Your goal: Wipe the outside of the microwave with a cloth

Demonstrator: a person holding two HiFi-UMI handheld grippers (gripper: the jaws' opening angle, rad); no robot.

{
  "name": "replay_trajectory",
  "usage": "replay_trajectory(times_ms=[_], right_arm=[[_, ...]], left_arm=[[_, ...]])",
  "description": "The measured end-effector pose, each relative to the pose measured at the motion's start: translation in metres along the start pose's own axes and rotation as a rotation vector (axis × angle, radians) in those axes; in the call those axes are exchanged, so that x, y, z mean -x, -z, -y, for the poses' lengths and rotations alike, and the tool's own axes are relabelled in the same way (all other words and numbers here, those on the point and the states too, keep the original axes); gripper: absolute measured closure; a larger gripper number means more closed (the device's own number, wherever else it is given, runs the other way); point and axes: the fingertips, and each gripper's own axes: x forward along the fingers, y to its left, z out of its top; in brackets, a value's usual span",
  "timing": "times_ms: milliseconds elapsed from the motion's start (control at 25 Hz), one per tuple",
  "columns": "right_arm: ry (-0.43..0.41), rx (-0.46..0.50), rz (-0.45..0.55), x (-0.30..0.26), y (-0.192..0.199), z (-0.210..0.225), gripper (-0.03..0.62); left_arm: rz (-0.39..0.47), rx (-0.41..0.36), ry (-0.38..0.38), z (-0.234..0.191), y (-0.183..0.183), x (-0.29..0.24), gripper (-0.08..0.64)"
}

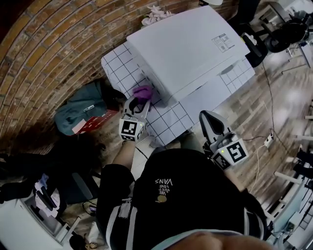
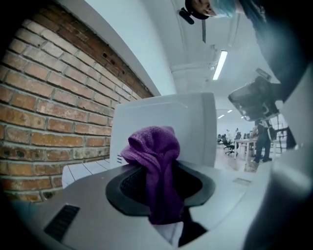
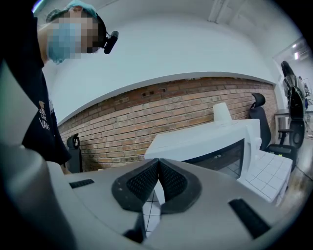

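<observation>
Now the purple cloth (image 2: 156,171) sits pinched in the left tool (image 2: 159,183).

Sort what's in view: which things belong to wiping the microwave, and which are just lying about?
Job: purple cloth, shut in the left tongs; white microwave; tiled table under it; right tongs shut, empty.
Lying about: teal bag and red box on the floor; black office chair; pink item behind the microwave.

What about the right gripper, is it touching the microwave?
Apart. The right gripper, in its own view, sits back from the microwave, tiled table between them.
</observation>
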Motion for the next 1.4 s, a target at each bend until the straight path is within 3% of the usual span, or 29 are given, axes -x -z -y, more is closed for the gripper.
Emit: replay_trajectory(times_ms=[240,440,640,1000,1400], right_arm=[[-0.042,0.009,-0.017,-0.009,0.009,-0.016,0.595],[-0.051,-0.007,-0.005,-0.01,0.009,-0.025,0.595],[0.014,0.014,-0.022,0.001,0.013,-0.012,0.594],[0.087,0.002,-0.023,0.015,0.016,0.004,0.594],[0.108,-0.019,-0.015,0.018,0.013,0.015,0.594]], left_arm=[[-0.016,0.06,0.127,0.081,0.016,0.017,0.417],[-0.034,0.082,0.149,0.089,0.027,0.008,0.417],[-0.036,0.118,0.08,0.052,0.027,-0.009,0.417],[-0.053,0.053,-0.051,-0.055,0.011,-0.053,0.417],[-0.114,0.056,-0.195,-0.146,0.006,-0.082,0.417]])
